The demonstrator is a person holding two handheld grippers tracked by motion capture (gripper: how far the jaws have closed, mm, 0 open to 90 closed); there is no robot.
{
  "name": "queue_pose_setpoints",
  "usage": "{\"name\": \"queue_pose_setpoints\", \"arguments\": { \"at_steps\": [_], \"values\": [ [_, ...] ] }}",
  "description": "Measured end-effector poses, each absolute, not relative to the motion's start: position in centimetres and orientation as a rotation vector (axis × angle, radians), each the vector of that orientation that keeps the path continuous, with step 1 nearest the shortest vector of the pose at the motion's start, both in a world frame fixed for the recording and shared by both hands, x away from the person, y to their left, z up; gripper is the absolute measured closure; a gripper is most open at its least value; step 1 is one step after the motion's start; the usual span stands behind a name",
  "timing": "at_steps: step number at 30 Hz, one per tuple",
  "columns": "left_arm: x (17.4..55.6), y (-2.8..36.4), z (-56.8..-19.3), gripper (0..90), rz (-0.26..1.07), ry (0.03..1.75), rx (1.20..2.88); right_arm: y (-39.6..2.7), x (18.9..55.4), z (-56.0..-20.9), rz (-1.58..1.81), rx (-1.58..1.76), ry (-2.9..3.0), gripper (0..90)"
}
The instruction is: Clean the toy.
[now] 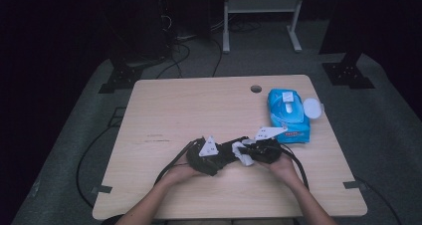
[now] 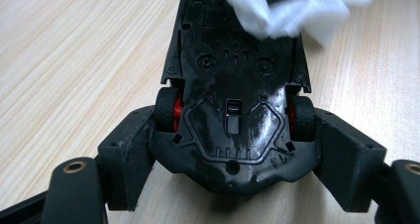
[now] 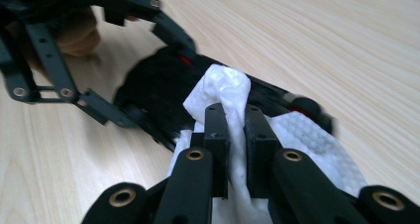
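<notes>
A black toy car [image 2: 233,120] lies upside down near the front middle of the desk [image 1: 189,105], its underside turned up to the left gripper view, where black wheels with red hubs show at both flanks of the chassis. The left gripper [image 2: 233,149] has its jaws closed on the car's body, one pad pressed against each side just behind the wheels, so the car is held between them with its length running away from that camera. A crumpled white wipe [image 3: 225,92] rests on the car's far end; in the left gripper view it shows as a white bunch at the top edge, touching the black underside. The right gripper [image 3: 236,127] pinches this wipe, its two jaws drawn nearly together with a fold of the white sheet rising between them and the rest spreading below and to the side. In the high view both grippers meet nose to nose over the car, left gripper [image 1: 211,155] beside right gripper [image 1: 261,148], each held by a hand coming from the near edge. Farther back on the desk's right side lies a blue pack of wipes [image 1: 287,114] with its white lid flipped open, well apart from the car.
</notes>
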State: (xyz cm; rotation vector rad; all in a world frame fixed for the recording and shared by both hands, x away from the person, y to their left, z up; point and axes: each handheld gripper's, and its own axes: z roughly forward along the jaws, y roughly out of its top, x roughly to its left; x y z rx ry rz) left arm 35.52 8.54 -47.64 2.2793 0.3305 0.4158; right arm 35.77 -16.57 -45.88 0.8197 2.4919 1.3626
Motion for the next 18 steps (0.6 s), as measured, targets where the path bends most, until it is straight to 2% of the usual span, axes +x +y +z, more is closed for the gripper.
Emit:
{"name": "queue_pose_setpoints", "arguments": {
  "at_steps": [4, 11, 18],
  "values": [
    [35.5, 8.8, -47.6, 23.6, 0.414, 0.328, 2.279, -16.7, 35.9, -45.6, 1.325, 0.806, 2.501, 82.6],
    [35.5, 8.8, -47.6, 23.6, 0.421, 0.324, 2.287, -20.1, 36.8, -45.8, 1.329, 0.973, 2.419, 82.6],
    [35.5, 8.8, -47.6, 23.6, 0.415, 0.329, 2.272, -17.7, 36.3, -46.0, 1.370, 0.866, 2.449, 82.6]
  ]
}}
